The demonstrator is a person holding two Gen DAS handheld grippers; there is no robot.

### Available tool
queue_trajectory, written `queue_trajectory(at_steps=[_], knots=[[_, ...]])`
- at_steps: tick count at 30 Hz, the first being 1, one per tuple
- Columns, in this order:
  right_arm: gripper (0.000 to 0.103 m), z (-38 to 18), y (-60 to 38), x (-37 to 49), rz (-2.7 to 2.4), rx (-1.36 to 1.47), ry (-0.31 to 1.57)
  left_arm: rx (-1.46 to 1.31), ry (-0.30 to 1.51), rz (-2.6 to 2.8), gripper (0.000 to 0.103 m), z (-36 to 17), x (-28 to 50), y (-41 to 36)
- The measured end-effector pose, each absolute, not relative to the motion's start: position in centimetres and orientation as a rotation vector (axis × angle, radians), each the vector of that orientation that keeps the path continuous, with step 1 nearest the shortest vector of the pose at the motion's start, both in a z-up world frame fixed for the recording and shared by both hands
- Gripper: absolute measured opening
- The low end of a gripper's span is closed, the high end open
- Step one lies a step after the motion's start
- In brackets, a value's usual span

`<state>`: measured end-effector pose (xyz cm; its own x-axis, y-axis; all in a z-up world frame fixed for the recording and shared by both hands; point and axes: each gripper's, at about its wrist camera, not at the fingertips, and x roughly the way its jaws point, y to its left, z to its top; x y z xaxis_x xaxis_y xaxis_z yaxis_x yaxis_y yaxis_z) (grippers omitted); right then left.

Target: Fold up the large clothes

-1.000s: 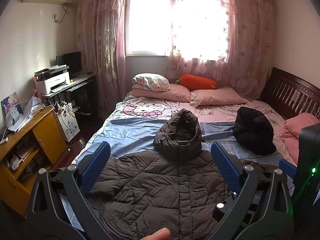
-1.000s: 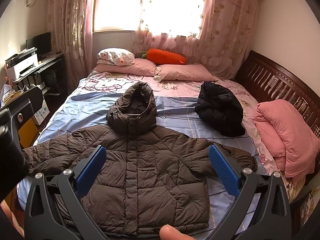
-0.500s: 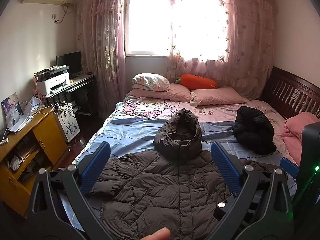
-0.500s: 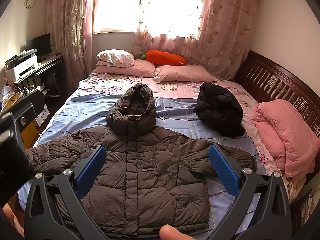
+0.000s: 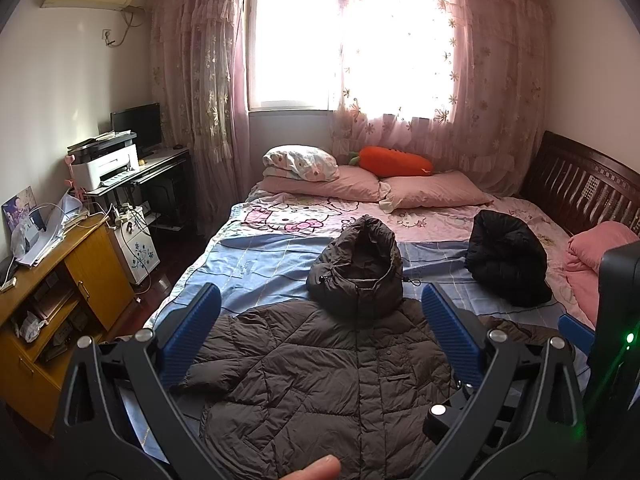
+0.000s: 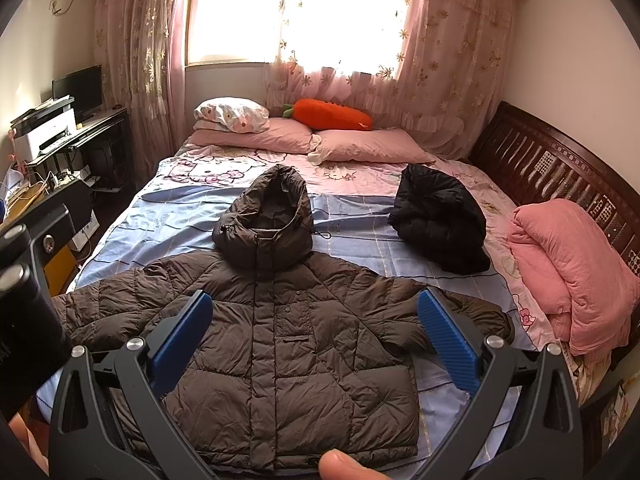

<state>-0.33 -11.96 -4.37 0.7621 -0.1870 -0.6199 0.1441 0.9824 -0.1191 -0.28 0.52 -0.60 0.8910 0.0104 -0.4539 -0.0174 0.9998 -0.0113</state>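
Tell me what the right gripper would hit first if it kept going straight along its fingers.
Most likely the brown puffer jacket spread flat on the bed; the open right gripper points at its chest, though depth is uncertain.

Home bedroom, bed, pillows, curtains

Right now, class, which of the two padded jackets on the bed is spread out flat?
The brown hooded puffer jacket, sleeves out, nearest the grippers; the black puffer jacket lies bundled beyond it.
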Motion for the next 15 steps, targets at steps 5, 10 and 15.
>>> queue_trajectory(at_steps=[5,10,15], knots=[[0.102,-4.33,-11.92,-0.36,-0.180,-0.066,0.680,-0.015,0.470,0.015,0.101,-0.57,-0.24,0.49],[0.102,-4.40,-11.90,-0.35,-0.180,-0.066,0.681,-0.013,0.471,0.016,0.101,-0.56,-0.26,0.42],[0.102,-4.47,-11.93,-0.36,-0.180,-0.067,0.680,-0.012,0.470,0.016,0.101,-0.59,-0.30,0.44]])
